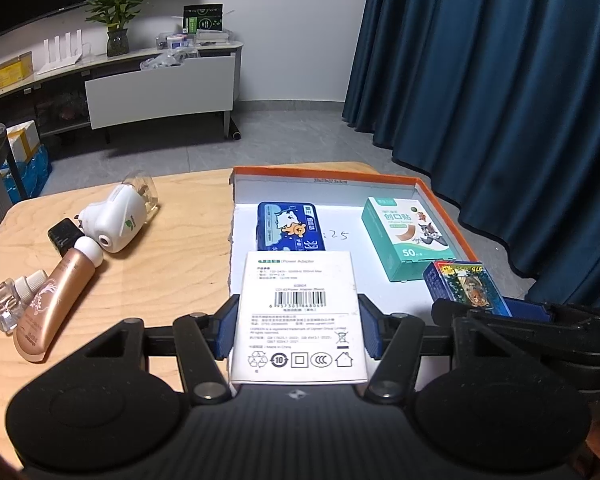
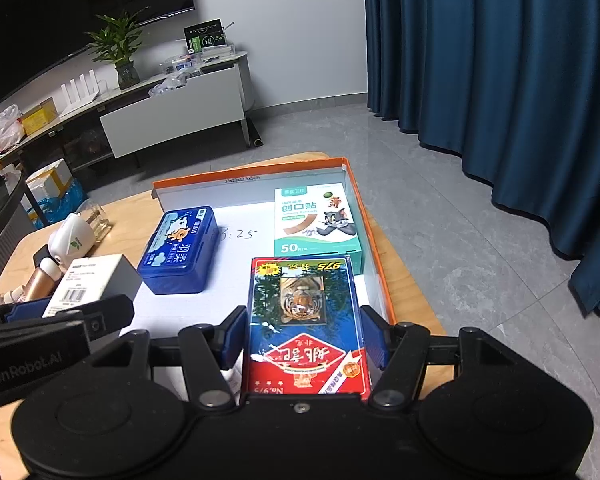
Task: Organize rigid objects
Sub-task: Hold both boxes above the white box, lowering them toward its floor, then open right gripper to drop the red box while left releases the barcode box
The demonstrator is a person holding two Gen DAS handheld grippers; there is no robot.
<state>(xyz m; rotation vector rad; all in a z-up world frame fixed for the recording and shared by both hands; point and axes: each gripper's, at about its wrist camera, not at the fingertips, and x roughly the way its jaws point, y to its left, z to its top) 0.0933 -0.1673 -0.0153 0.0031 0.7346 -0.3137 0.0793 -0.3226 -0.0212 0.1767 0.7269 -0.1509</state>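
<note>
Orange tray (image 2: 370, 236) holds blue case (image 2: 178, 250) and bandage box (image 2: 316, 222); both jaws grip boxes.

Both views are taken close above the surface (image 1: 112, 264), angled downward; the orange-rimmed tray (image 1: 440, 200) (image 2: 374, 240) is shared.

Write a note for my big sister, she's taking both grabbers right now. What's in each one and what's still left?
Left gripper: shut on the white power adapter box, at the tray's near left edge.
Right gripper: shut on the tiger card box, over the tray's near right part.
Done: blue case and bandage box lie in the orange-rimmed tray.
Left: set both held boxes down, then the white plug-in device, gold tube, black block and small clear bottle on the table.
</note>
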